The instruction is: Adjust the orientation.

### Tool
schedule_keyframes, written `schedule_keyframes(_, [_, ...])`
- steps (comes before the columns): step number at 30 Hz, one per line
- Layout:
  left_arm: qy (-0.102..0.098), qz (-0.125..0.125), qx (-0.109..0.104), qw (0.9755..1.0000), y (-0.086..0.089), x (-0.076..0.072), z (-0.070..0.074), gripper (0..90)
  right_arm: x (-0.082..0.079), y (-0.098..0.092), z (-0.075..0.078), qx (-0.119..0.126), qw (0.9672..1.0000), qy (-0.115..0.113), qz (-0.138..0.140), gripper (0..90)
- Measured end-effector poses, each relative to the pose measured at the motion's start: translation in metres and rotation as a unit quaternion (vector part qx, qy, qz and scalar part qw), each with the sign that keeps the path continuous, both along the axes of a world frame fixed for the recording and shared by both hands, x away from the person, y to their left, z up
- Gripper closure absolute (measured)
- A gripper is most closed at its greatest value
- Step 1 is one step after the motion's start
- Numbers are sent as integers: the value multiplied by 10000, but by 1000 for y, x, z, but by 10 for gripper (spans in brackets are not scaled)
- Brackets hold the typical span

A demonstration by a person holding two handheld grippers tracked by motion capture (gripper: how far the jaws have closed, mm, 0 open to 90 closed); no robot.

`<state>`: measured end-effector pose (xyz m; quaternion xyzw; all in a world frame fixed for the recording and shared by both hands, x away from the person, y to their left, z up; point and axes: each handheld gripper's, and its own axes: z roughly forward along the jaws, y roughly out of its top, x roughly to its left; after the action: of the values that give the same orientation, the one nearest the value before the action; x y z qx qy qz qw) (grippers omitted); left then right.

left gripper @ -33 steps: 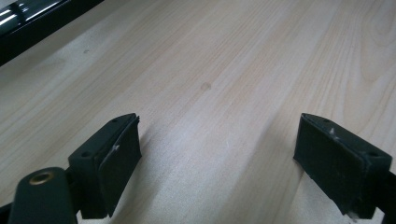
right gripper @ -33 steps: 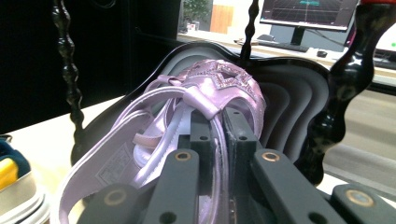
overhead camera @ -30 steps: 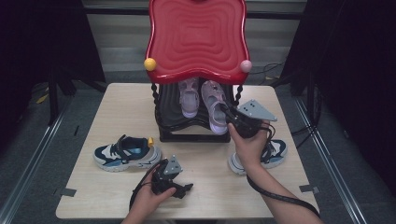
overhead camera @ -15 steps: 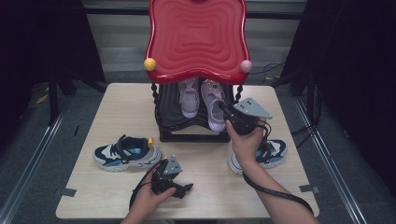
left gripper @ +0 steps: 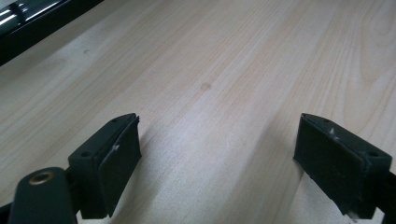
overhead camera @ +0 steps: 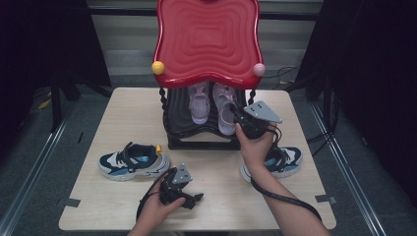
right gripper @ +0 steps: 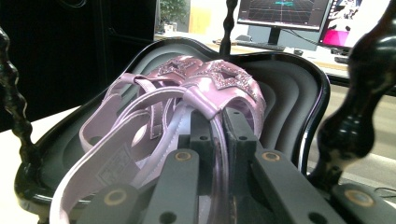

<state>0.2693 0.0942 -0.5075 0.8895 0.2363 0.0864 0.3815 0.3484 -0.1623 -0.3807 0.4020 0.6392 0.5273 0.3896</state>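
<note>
A pair of pink sandals lies on the lower black shelf (overhead camera: 179, 123) of a shoe rack with a red top (overhead camera: 206, 39). My right gripper (overhead camera: 237, 118) reaches in from the right and is shut on the side edge of the right sandal (overhead camera: 223, 112). In the right gripper view its jaws (right gripper: 217, 128) pinch that sandal's (right gripper: 224, 84) rim, with the left sandal (right gripper: 135, 121) beside it. My left gripper (overhead camera: 195, 199) rests on the table (overhead camera: 128, 118) near the front edge, open. In the left gripper view its pads (left gripper: 116, 161) stand wide apart over bare wood.
A blue and white sneaker (overhead camera: 133, 161) lies at the front left of the table and its mate (overhead camera: 285, 158) at the right, under my right forearm. The rack's black twisted posts (right gripper: 359, 98) flank the shelf. A monitor (right gripper: 280, 11) stands behind.
My right gripper has edged slightly toward the rack, still shut on the sandal. The left gripper has stayed where it was.
</note>
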Motion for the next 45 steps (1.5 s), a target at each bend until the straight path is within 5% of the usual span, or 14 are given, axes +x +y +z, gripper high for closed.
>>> schedule_keyframes(45, [8,11,-1,10000,0,0,0,139,36,25,-15,-226,9971,-299,-665,838])
